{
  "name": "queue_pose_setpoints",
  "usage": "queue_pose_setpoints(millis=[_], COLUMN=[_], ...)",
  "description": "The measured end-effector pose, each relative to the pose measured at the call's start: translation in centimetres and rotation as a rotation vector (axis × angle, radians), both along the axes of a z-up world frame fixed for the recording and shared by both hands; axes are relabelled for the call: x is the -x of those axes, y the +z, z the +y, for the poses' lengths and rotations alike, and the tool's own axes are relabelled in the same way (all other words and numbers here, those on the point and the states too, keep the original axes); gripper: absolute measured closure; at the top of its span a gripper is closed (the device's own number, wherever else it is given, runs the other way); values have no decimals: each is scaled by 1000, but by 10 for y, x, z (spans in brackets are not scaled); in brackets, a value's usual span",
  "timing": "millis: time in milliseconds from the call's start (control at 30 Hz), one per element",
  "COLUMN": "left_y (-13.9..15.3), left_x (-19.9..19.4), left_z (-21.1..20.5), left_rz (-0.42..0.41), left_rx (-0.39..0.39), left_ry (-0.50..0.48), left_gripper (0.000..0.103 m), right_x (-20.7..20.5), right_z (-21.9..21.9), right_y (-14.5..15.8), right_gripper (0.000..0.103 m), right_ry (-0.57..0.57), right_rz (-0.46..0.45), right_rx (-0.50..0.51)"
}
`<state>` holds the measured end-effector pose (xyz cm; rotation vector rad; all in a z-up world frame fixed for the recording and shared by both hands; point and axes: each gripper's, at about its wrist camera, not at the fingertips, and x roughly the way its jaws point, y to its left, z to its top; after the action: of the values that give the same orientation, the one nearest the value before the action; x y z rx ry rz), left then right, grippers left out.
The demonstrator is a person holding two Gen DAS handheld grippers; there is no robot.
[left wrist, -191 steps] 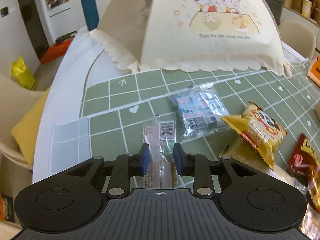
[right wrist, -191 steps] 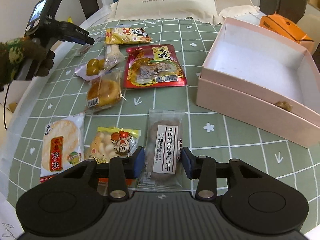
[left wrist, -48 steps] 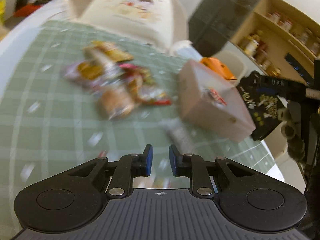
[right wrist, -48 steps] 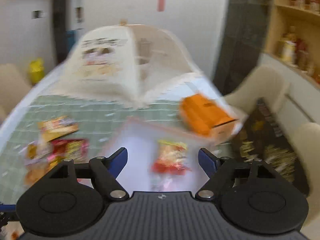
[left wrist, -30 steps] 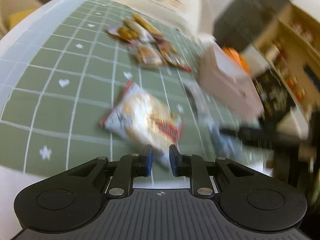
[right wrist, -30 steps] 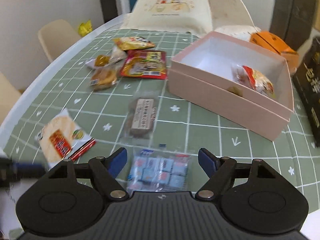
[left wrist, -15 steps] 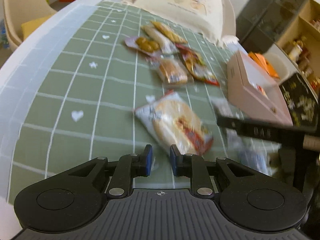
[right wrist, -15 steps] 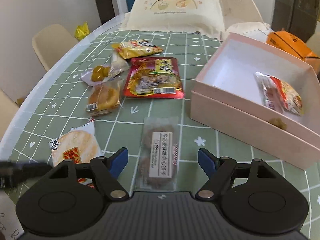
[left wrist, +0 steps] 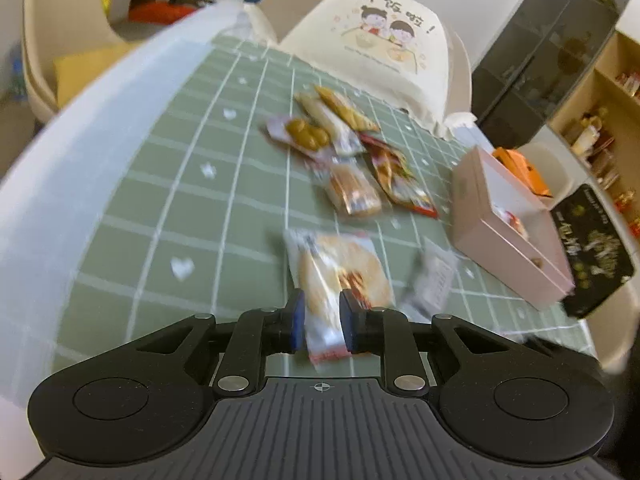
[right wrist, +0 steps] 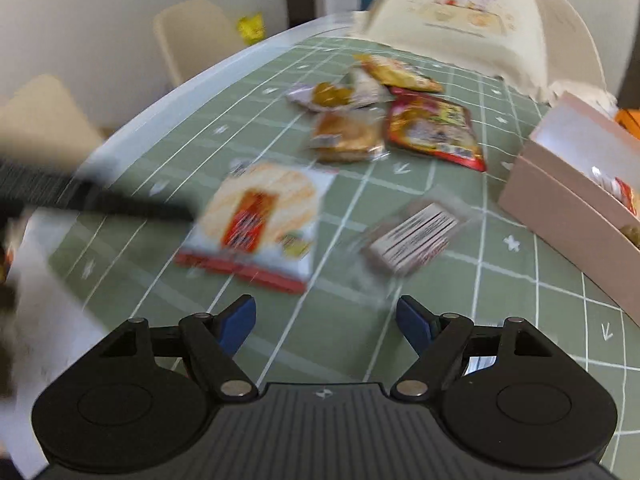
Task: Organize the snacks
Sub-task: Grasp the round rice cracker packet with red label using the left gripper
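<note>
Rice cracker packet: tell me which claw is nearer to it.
Left. The left claw has its narrow jaws at the near edge of the rice cracker packet, which shows between the fingertips. The right claw is open and apart from it, the packet ahead toward its left.

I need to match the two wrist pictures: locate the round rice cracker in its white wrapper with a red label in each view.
Left wrist: the rice cracker packet lies low centre, its near edge between the left gripper fingers.
Right wrist: the packet lies centre-left on the cloth.
Shared landmark: the pink cardboard box, at right in both.
</note>
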<state>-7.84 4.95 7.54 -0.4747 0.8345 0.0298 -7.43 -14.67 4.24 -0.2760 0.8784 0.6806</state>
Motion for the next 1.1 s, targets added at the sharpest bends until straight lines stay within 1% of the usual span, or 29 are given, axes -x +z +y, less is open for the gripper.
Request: queue_pose_setpoints(millis=[67, 133, 167, 267, 300, 333, 367, 400, 433, 467, 533, 600, 633, 767, 833, 867, 900, 933, 1000, 1033, 1100], left_y=[8, 11, 11, 2, -2, -7, -9, -11, -12, -13, -14, -14, -14, -12, -11, -9, -6, -1, 8, 10, 6], left_x=[-11, -25, -33, -52, -56, -59, -60, -60, -61, -62, -65, -67, -68, -71, -72, -70, -67, -62, -48, -42, -36], left_z=[-10, -27, -38, -66, -75, -86, -98, -108, -115, -120, -125, -124, -122, -117, -113, -107, -100, -91, -68, -53, -25], left_rz=[-4, 13, 26, 57, 72, 95, 85, 89, 90, 95, 99, 103, 105, 108, 104, 100, 88, 65, 10, -7, -1], left_rx=[-64, -128, -157, -211, -242, -288, -358, -411, -450, -467, -455, -413, -393, -345, -316, -289, -264, -251, -253, -225, -116], left_ry=[-33, -88, -112, -169, -188, -208, -230, -253, -270, -286, -325, -335, -336, -338, -337, -324, -299, -263, -172, -117, -23], left_gripper=[80, 80, 80, 80, 78, 78, 77, 76, 70, 65, 44, 34, 32, 28, 29, 31, 33, 33, 33, 33, 34], right_x=[12, 16, 17, 10, 6, 4, 2, 1, 1, 3, 6, 10, 11, 17, 19, 20, 20, 20, 20, 20, 20], right_z=[-6, -17, -24, -52, -64, -73, -83, -91, -101, -109, -125, -136, -139, -145, -146, -146, -146, -145, -145, -144, -145], right_y=[4, 10, 12, 19, 20, 20, 20, 21, 21, 21, 20, 17, 15, 9, 7, 7, 6, 6, 7, 7, 7], right_gripper=[25, 25, 25, 25, 25, 25, 25, 25, 25, 25, 25, 25, 25, 25, 25, 25, 25, 25, 25, 25, 25], right_ry=[2, -29, -57, -176, -221, -256, -295, -321, -353, -376, -423, -456, -469, -497, -505, -507, -508, -506, -502, -502, -502], right_rz=[-28, -47, -54, -53, -49, -46, -44, -44, -40, -36, -25, -11, -4, 15, 21, 21, 21, 19, 12, 10, 16], right_rx=[16, 16, 12, -3, -9, -11, -11, -9, -12, -17, -28, -38, -41, -45, -53, -55, -57, -57, -57, -59, -72])
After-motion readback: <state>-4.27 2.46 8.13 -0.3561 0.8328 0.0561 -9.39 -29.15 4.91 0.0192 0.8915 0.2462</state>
